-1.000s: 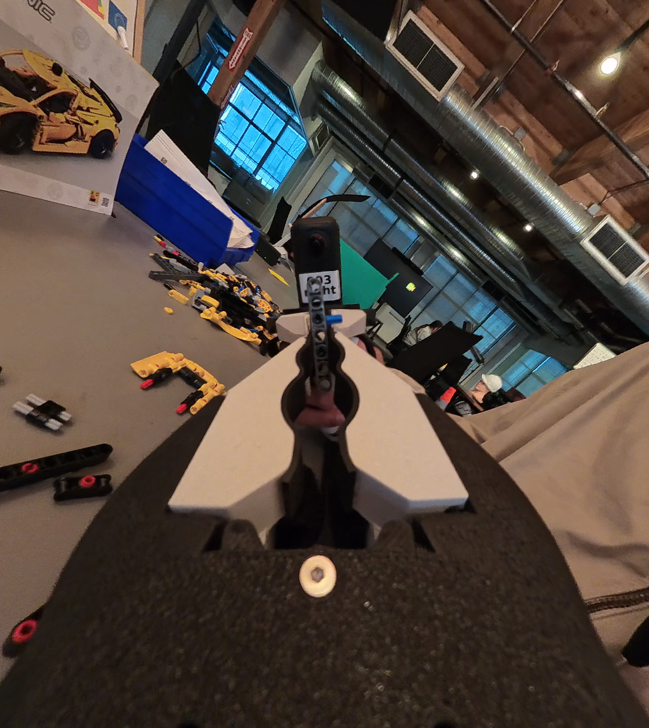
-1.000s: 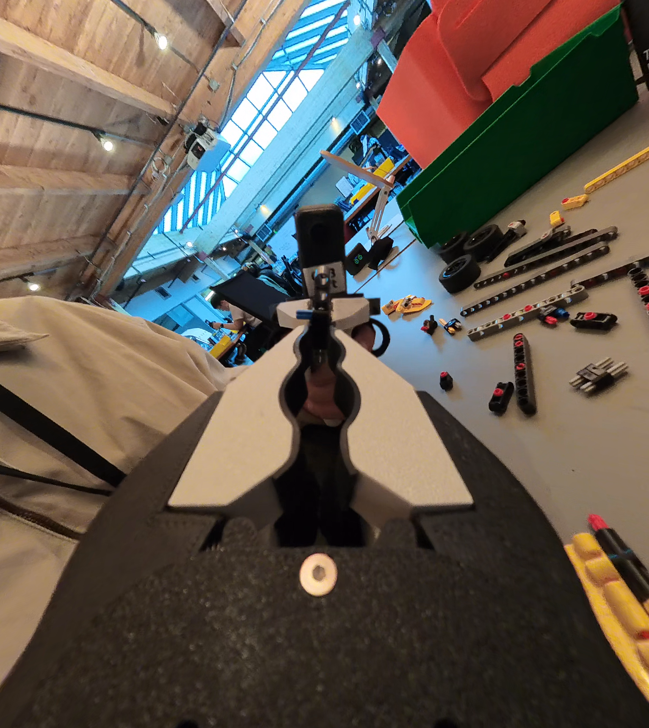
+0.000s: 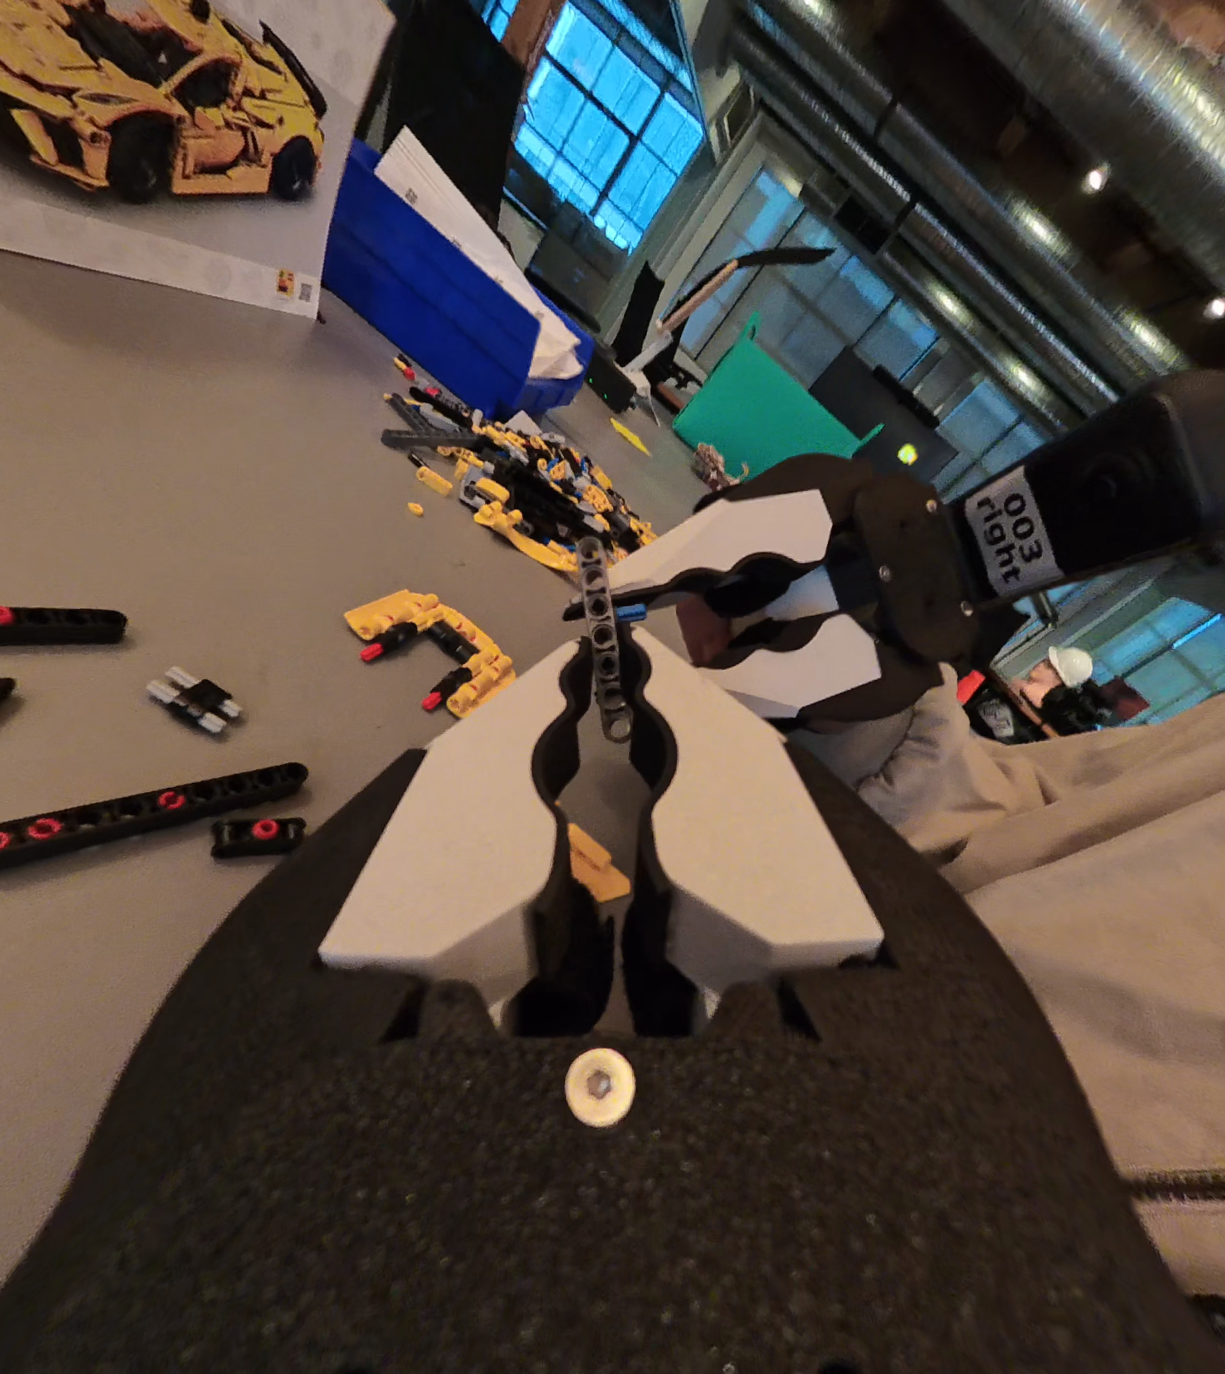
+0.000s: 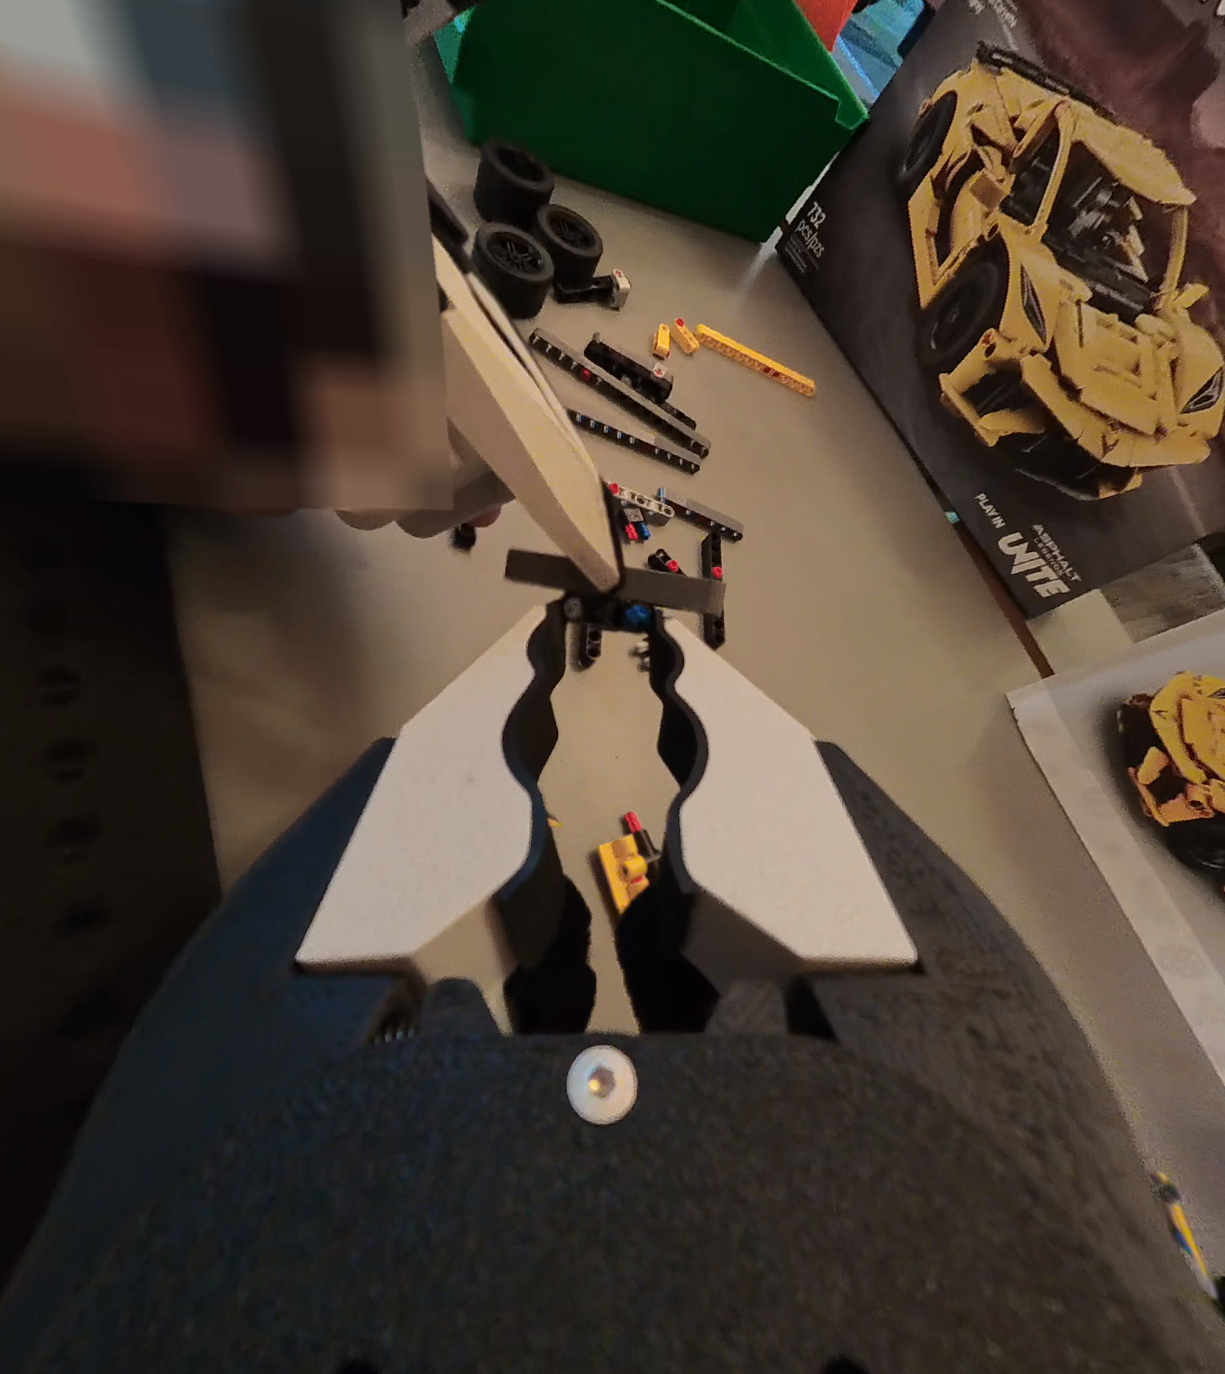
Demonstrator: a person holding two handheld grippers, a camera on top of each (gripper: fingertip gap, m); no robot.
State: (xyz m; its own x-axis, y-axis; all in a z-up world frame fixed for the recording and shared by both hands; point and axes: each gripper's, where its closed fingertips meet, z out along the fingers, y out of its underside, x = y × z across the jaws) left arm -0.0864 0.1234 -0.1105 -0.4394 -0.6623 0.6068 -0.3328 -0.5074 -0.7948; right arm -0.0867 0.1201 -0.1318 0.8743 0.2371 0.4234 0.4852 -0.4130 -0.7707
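Note:
My left gripper [image 3: 606, 658] is shut on a dark grey beam with holes [image 3: 608, 684], held upright above the grey table [image 3: 148, 446]. A blue pin [image 3: 630, 613] sticks out of the beam's right side. My right gripper [image 3: 643, 613] comes in from the right with its tips on either side of that pin. In the right wrist view my right gripper [image 4: 609, 617] has its jaws apart. The beam [image 4: 676, 587] lies edge-on across its tips, with the blue pin [image 4: 635, 615] close to the right tip. The left gripper's fingers [image 4: 542, 461] reach in from the upper left.
In the left wrist view there are a blue bin [image 3: 431, 297], a yellow-car box [image 3: 111, 111], a heap of parts [image 3: 535, 491], a yellow L-shaped assembly [image 3: 438, 647] and black beams with red pins [image 3: 134, 810]. In the right wrist view there are a green bin [image 4: 654, 111], black wheels [image 4: 520, 223], grey beams [image 4: 617, 394] and an instruction sheet [image 4: 1189, 818]. My two grippers' fingertips are within a few centimetres of each other.
The grippers faced each other tip to tip, both shut. Now the right gripper has swung to the beam's side and its jaws have parted. Both views have tilted down toward the table.

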